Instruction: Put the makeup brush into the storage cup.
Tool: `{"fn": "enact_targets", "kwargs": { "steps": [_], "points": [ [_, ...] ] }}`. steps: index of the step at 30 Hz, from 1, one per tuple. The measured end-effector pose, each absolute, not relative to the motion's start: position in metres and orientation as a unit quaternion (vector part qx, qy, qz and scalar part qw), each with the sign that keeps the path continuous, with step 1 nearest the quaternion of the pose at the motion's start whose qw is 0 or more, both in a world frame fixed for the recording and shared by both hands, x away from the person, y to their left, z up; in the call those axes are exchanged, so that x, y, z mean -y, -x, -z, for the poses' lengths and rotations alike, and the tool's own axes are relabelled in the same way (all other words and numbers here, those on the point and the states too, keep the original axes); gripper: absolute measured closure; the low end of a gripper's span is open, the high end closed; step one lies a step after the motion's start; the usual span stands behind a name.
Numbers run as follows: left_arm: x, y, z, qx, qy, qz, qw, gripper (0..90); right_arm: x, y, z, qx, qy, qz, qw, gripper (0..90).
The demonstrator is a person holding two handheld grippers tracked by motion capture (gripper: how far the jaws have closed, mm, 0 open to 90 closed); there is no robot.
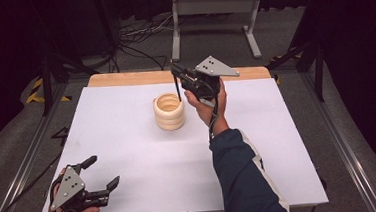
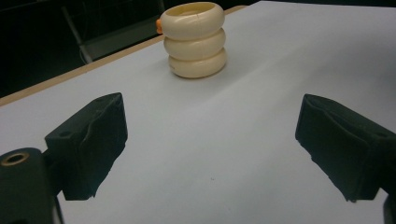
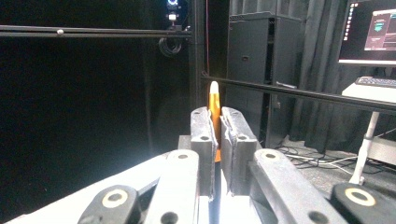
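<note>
A stack of three cream rings point(image 1: 169, 111) stands upright near the middle of the white tabletop point(image 1: 128, 140); in the left gripper view the ring stack point(image 2: 196, 39) sits far ahead. My right gripper point(image 1: 174, 71) hovers just right of and above the stack, shut on a thin pen point(image 1: 178, 89) that hangs down into the top ring's hole. In the right gripper view the right gripper point(image 3: 215, 114) clamps an orange pen point(image 3: 214, 105) with a white tip, held upright. My left gripper point(image 1: 105, 171) rests open at the near left corner; the left gripper point(image 2: 210, 140) holds nothing.
A wooden strip point(image 1: 124, 79) edges the table's far side. Beyond it stand a grey metal frame point(image 1: 214, 14) and floor cables point(image 1: 136, 39). A small orange bit point(image 2: 159, 25) peeks out behind the stack's top ring. A monitor point(image 3: 371, 30) glows off to the side.
</note>
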State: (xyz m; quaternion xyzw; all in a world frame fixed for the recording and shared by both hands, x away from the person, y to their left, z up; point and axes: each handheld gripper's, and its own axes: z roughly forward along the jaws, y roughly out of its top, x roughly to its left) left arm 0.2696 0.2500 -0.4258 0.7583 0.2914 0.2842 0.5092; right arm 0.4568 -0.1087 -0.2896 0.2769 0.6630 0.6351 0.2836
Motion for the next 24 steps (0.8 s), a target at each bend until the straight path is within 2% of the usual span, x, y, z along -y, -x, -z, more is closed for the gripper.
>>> {"fn": "enact_targets", "kwargs": {
  "steps": [24],
  "points": [
    [-0.251,-0.269,0.427,-0.292,-0.76,-0.281,0.508,9.6,0.084,-0.484,0.309,-0.667,-0.286,-0.638,0.259,84.4]
  ]
}}
